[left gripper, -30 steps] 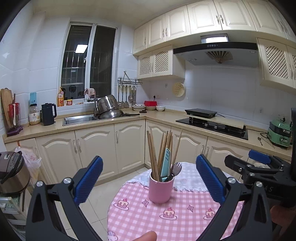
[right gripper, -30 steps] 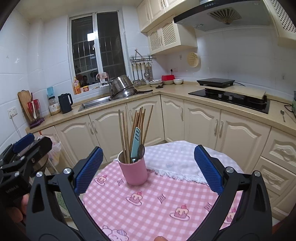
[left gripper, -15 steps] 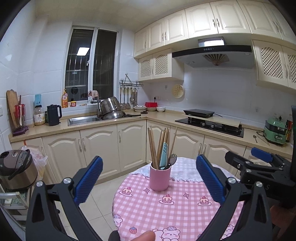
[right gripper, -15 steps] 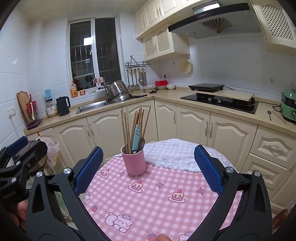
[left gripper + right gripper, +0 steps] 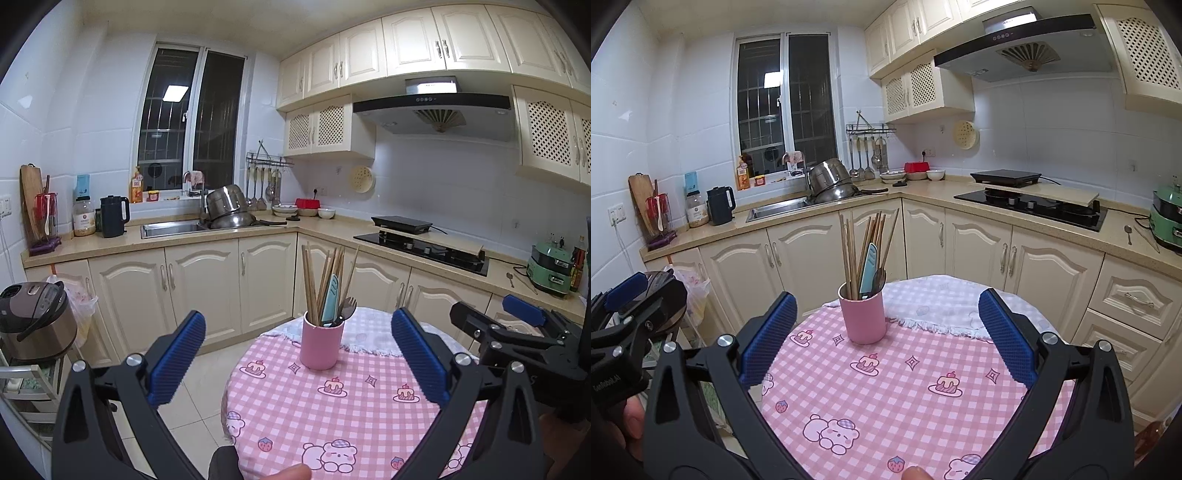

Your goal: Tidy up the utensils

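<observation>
A pink cup (image 5: 320, 345) stands on a round table with a pink checked cloth (image 5: 332, 417). It holds several wooden chopsticks (image 5: 312, 284), a teal-handled utensil (image 5: 330, 301) and a dark spoon (image 5: 347, 306). The cup also shows in the right wrist view (image 5: 862, 319). My left gripper (image 5: 297, 354) is open and empty, well back from the cup. My right gripper (image 5: 886, 332) is open and empty, also back from the cup. Each gripper shows at the edge of the other's view: the right one (image 5: 517, 332), the left one (image 5: 631, 314).
A white fringed cloth (image 5: 945, 306) lies at the table's far side. Cream cabinets and a counter with a sink (image 5: 170, 229), pots (image 5: 229, 210), a kettle (image 5: 114, 216) and a hob (image 5: 424, 247) stand behind. A rice cooker (image 5: 33, 317) stands at the left.
Both grippers have pulled back and up from the cup, which now looks smaller and farther. More of the table shows. Both stay open and empty.
</observation>
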{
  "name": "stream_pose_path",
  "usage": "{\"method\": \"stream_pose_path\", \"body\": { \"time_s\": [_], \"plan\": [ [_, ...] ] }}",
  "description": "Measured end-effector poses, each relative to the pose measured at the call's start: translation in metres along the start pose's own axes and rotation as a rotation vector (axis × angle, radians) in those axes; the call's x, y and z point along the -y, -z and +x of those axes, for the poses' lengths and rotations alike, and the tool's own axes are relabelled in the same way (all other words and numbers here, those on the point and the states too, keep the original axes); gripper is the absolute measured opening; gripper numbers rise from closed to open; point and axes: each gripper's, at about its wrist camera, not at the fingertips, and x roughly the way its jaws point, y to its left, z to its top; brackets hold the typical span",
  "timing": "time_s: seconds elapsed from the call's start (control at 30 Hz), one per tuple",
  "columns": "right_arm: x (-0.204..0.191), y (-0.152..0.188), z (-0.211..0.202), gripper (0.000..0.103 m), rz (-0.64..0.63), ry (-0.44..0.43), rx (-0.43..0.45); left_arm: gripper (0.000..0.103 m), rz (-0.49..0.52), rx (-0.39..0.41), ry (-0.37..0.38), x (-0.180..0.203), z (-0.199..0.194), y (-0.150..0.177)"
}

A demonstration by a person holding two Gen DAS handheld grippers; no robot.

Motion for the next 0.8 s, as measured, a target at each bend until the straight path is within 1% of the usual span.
{"method": "stream_pose_path", "body": {
  "time_s": [0.4,0.8],
  "plan": [
    [-0.0031,0.0015,0.0019,0.097,-0.013,0.002,-0.003,0.099,-0.009,-0.023,-0.019,-0.0002,0.0046,0.0047],
    [-0.0072,0.0047,0.0074,0.097,-0.025,-0.005,-0.014,0.099,-0.03,-0.025,-0.008,-0.0053,0.0075,0.0079]
  ]
}}
